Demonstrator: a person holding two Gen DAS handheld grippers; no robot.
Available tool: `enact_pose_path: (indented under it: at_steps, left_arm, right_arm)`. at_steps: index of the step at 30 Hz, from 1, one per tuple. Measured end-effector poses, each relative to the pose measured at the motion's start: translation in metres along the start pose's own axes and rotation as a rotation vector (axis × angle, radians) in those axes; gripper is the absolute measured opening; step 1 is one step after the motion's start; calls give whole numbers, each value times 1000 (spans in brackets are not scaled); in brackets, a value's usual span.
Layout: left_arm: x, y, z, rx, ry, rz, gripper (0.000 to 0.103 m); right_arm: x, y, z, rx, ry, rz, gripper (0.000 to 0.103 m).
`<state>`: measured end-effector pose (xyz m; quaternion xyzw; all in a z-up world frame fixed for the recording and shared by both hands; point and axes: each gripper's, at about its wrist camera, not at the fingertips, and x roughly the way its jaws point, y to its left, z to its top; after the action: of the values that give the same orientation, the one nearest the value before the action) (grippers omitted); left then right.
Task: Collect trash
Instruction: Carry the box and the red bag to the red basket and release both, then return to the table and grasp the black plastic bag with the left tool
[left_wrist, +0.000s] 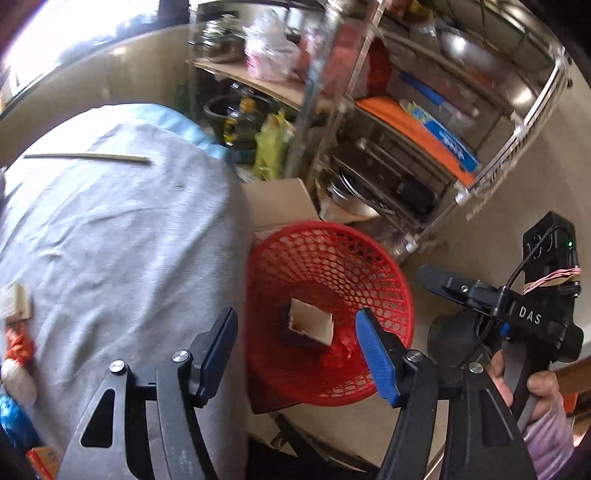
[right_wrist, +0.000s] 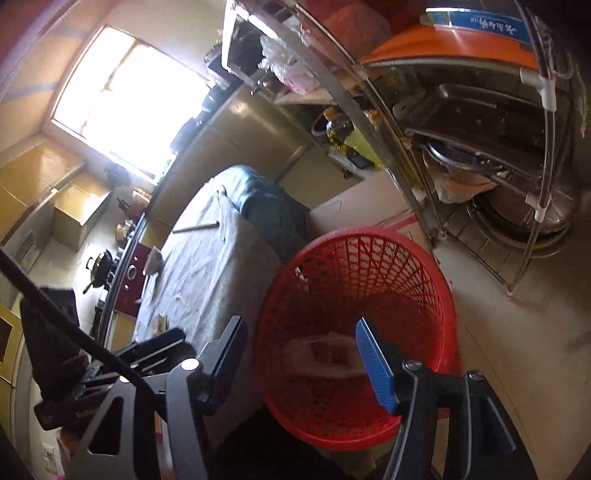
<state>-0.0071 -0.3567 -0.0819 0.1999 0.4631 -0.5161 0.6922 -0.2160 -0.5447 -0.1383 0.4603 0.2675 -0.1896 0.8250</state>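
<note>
While both grippers hang over the red plastic mesh basket (left_wrist: 328, 314), their jaws stand spread and hold nothing.

Between the left gripper's (left_wrist: 295, 349) jaws, a small open cardboard box (left_wrist: 311, 324) lies on the basket bottom; between the right gripper's (right_wrist: 301, 360) jaws a blurred clear object (right_wrist: 325, 356) shows inside the basket (right_wrist: 354, 332). Left of the jaws spreads the grey-cloth-covered counter (left_wrist: 122, 236) with a thin wooden stick (left_wrist: 86, 157). Beyond the basket stands a metal wire shelf rack (left_wrist: 406, 147).

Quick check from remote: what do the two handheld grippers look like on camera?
Both are black frames with silver bolts and flat finger pads, blue on the gripping face. The right gripper carries white "DAS" lettering, a black cable, a green light and rubber bands; the hand gripping it has a lilac sleeve.
</note>
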Motion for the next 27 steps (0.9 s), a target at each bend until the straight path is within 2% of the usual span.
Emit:
enact_pose_path:
  at_steps: [4, 8, 13, 16, 17, 23, 27]
  left_arm:
    - [-31, 25, -17, -38, -45, 82, 68]
    - [-68, 53, -50, -81, -74, 164, 68]
    - [-123, 104, -105, -228, -125, 228, 68]
    - [-154, 139, -140, -330, -166, 288, 70]
    - [-167, 156, -156, -377, -179, 333, 70]
    - [-200, 233, -210, -585, -208, 479, 71]
    - [-206, 262, -228, -668, -231, 487, 71]
  right_arm:
    - [5, 15, 0, -29, -4, 38, 65]
    - [20, 46, -6, -87, 27, 82, 65]
    - [47, 98, -15, -163, 91, 138, 65]
    - [68, 136, -24, -225, 148, 176, 65]
    - [77, 150, -30, -250, 168, 188, 65]
    - [128, 233, -69, -361, 331, 279, 65]
    - [160, 284, -100, -403, 446, 348, 65]
